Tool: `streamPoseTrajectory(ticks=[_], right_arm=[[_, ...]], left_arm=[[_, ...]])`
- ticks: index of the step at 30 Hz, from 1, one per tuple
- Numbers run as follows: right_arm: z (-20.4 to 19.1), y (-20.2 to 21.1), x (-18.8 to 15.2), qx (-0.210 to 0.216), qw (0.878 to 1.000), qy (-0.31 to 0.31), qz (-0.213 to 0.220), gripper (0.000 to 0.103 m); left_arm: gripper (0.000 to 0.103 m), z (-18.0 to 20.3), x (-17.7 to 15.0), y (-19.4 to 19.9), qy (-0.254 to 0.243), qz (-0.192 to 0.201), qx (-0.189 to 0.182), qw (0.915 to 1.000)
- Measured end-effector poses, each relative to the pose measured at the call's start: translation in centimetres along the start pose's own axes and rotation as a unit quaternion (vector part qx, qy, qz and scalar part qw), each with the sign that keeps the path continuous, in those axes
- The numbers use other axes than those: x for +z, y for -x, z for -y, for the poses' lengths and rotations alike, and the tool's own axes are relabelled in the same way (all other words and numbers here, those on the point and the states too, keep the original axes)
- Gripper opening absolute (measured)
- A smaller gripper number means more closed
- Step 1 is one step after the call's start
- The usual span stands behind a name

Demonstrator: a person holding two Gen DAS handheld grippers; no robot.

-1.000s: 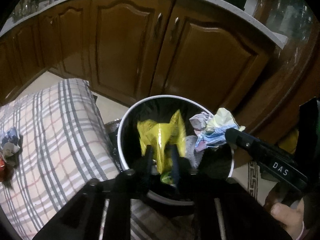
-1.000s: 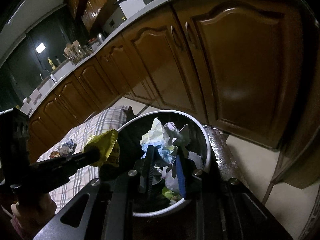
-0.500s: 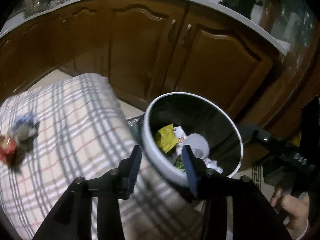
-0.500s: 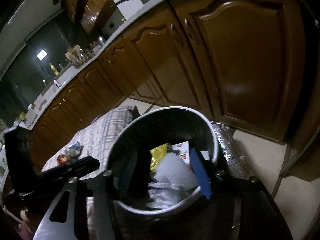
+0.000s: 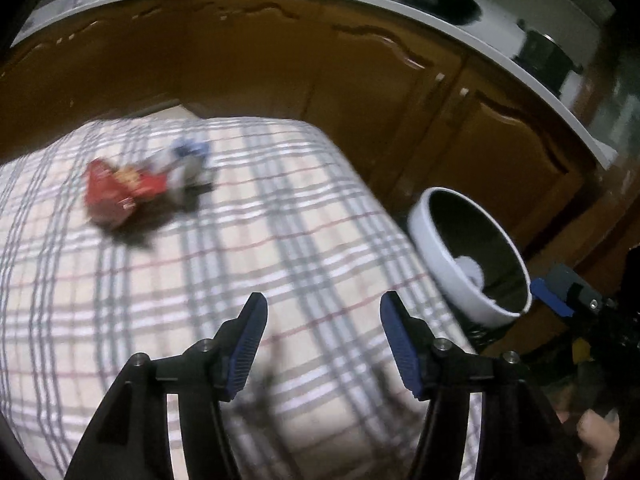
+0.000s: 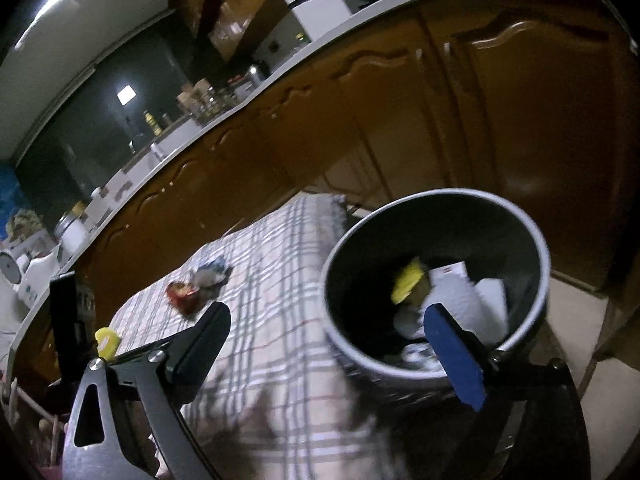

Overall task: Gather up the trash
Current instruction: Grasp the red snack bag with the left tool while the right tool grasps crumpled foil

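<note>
A round grey waste bin (image 6: 536, 248) stands beside the plaid-covered table (image 6: 280, 280); inside lie a yellow wrapper (image 6: 408, 280) and white crumpled paper (image 6: 476, 300). In the left wrist view the bin (image 5: 436, 248) is at the right, and a red snack wrapper (image 5: 116, 192) and a blue-white crumpled wrapper (image 5: 188, 160) lie on the plaid cloth (image 5: 240, 260), far ahead. My left gripper (image 5: 323, 312) hovers over the cloth, its jaws opening, nothing between them. My right gripper (image 6: 324, 328) stands at the bin's near rim, jaws opening wide and empty. The red wrapper (image 6: 182, 294) also shows there.
Brown cabinet doors (image 5: 360, 92) run behind the table and bin under a grey countertop (image 5: 500, 48) with pots. A person's hand (image 5: 596, 448) shows at the lower right. The right gripper's blue-tipped finger (image 5: 552, 300) appears beyond the bin.
Both grippers let go of their trash into the bin and opened. The left one swung left over the plaid cloth toward the red wrapper; the right one drew back from the bin.
</note>
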State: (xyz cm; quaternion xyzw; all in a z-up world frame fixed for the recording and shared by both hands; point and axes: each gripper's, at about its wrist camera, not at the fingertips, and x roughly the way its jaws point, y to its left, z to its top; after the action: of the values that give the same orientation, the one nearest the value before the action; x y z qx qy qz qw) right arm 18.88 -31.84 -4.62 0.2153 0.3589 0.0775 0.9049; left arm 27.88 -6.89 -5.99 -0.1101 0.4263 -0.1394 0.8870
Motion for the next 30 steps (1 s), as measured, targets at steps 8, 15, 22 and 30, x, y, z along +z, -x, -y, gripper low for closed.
streamPoseTrajectory(ticks=[8, 15, 22, 30], right_arm=[[-4.4, -2.7, -1.5, 0.029, 0.999, 0.025, -0.023, 0.101], [-7.6, -6.0, -2.3, 0.057, 0.997, 0.034, -0.047, 0.102], [-10.5, -9.6, -1.9, 0.059, 0.994, 0.044, -0.075, 0.102], [-11.6, -13.4, -0.5, 0.057, 0.994, 0.024, -0.094, 0.101]], left_arm=[[0.066, -5.3, -1.0, 3.0, 0.044, 0.014, 0.036, 0.9983], [0.075, -8.5, -1.0, 4.6, 0.072, 0.028, 0.058, 0.9953], [0.077, -11.6, -0.1, 5.0, 0.091, 0.033, 0.062, 0.9934], [0.078, -12.9, 2.1, 4.1, 0.095, 0.040, 0.058, 0.9930]])
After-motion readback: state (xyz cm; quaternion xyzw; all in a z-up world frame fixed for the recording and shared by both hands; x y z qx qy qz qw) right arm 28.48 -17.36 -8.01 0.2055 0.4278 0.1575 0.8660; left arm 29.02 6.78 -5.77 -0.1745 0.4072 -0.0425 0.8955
